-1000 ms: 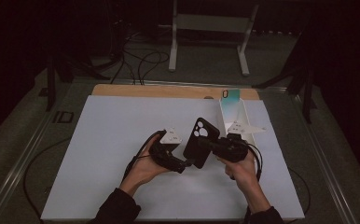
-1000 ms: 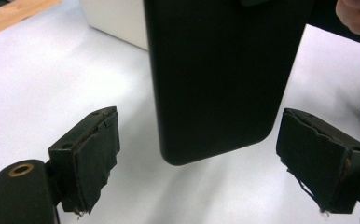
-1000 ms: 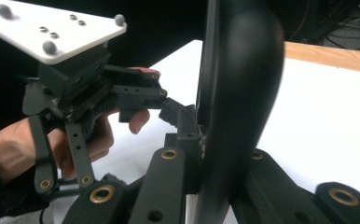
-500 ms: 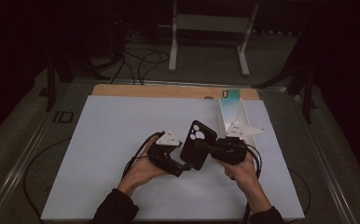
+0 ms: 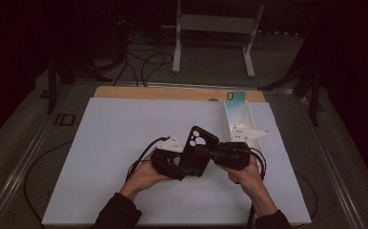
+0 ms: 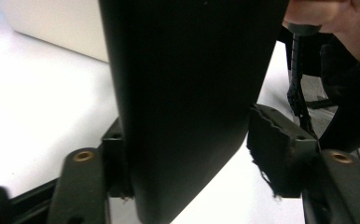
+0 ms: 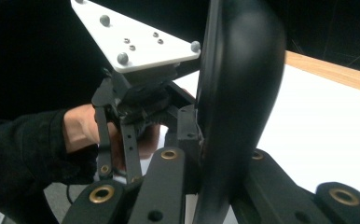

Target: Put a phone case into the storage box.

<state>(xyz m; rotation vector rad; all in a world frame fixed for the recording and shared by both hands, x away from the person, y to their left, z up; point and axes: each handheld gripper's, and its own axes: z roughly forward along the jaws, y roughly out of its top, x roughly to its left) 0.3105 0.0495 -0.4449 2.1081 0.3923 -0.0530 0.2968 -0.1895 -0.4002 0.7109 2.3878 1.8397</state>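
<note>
In the left gripper view the black phone case [image 6: 187,93] runs past the top edge, hiding the desk [image 6: 38,98] behind it; the left tool's [image 6: 192,158] right-hand pad perhaps stands clear.

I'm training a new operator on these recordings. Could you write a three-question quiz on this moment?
1. True or false: the black phone case lies flat on the white mat.
2. Which gripper clamps the case? A: right gripper B: neither
3. In the left gripper view, which pad of the left gripper stands clear of the case?

Key
1. False: it is held up between both grippers.
2. A.
3. The right-hand pad; the jaws have just been closing around the case.
</note>
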